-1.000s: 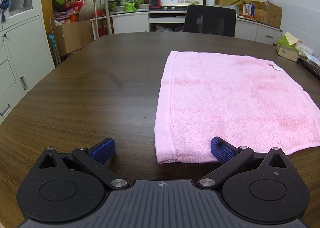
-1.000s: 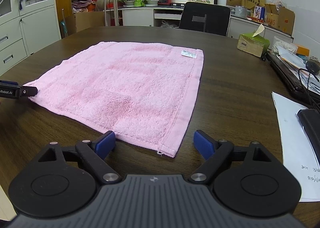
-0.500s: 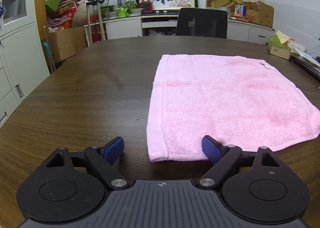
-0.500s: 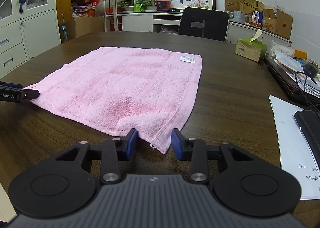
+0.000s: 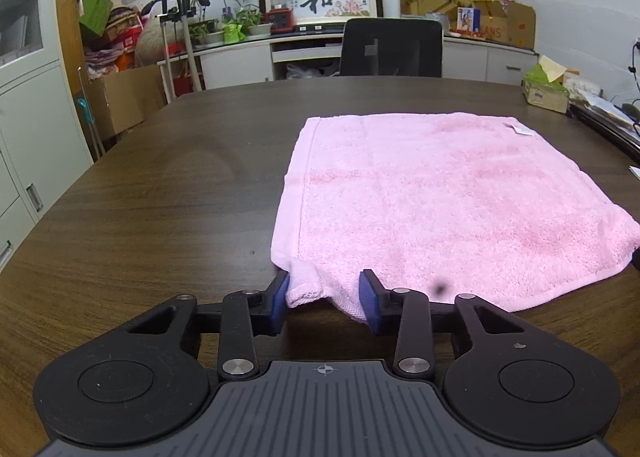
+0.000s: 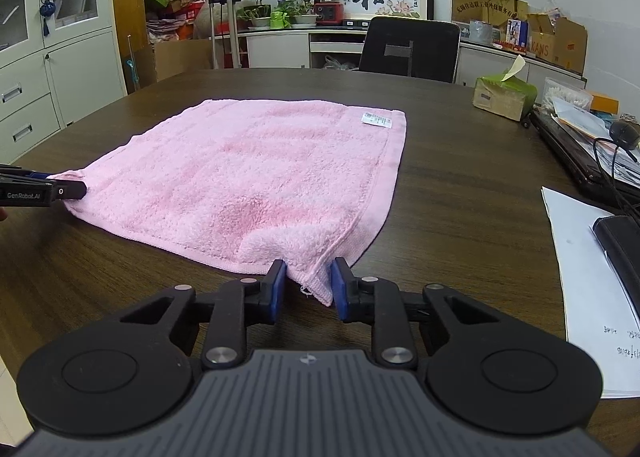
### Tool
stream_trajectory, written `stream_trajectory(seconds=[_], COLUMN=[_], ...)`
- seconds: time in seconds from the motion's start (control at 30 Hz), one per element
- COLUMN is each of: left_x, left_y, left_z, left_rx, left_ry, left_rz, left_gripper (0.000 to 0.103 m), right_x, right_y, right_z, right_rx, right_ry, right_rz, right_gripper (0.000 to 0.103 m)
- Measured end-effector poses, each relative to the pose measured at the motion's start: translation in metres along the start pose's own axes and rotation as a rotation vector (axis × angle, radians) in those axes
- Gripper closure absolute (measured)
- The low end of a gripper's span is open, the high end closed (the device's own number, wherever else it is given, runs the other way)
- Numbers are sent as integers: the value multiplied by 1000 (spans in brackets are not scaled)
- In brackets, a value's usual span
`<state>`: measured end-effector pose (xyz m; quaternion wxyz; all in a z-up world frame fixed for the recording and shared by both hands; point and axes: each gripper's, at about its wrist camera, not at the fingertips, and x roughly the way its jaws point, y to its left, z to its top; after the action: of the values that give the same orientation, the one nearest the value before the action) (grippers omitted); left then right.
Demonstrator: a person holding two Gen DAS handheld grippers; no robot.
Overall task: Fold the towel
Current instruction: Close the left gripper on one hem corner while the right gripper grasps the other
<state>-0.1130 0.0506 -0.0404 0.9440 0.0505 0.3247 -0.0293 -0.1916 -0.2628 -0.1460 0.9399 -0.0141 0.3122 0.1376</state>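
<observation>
I am pinching the pink towel (image 5: 448, 201) lying flat on the counter (image 5: 160, 209) ahead of my fingers. My left fingers (image 5: 325, 300), just closing, are bunching its near left corner; my right fingers (image 6: 307, 284), also just closing, are gripping its near right corner.

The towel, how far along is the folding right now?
Done: nothing folded; the pink towel lies spread flat in one layer on the table. In hand: the left gripper and right gripper have just been closing on its two near corners, which are bunched between the fingers. Left: lifting those corners, carrying them to the far edge, and any further folds.
</observation>
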Motion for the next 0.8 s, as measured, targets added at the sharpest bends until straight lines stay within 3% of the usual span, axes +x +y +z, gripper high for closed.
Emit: stream_trajectory(seconds=[0.2, 0.4, 0.8], left_x=[0, -1, -16], left_y=[4, 6, 12], left_z=[2, 0, 3], left_rx=[-19, -22, -46], left_ry=[15, 12, -25], left_rz=[-48, -76, -82], left_gripper=[81, 89, 95], right_x=[0, 0, -10], right_y=[3, 5, 7], right_z=[0, 0, 1], right_rx=[-15, -17, -13], right_ry=[2, -3, -41], right_rz=[-11, -13, 4], right_gripper=[87, 88, 89])
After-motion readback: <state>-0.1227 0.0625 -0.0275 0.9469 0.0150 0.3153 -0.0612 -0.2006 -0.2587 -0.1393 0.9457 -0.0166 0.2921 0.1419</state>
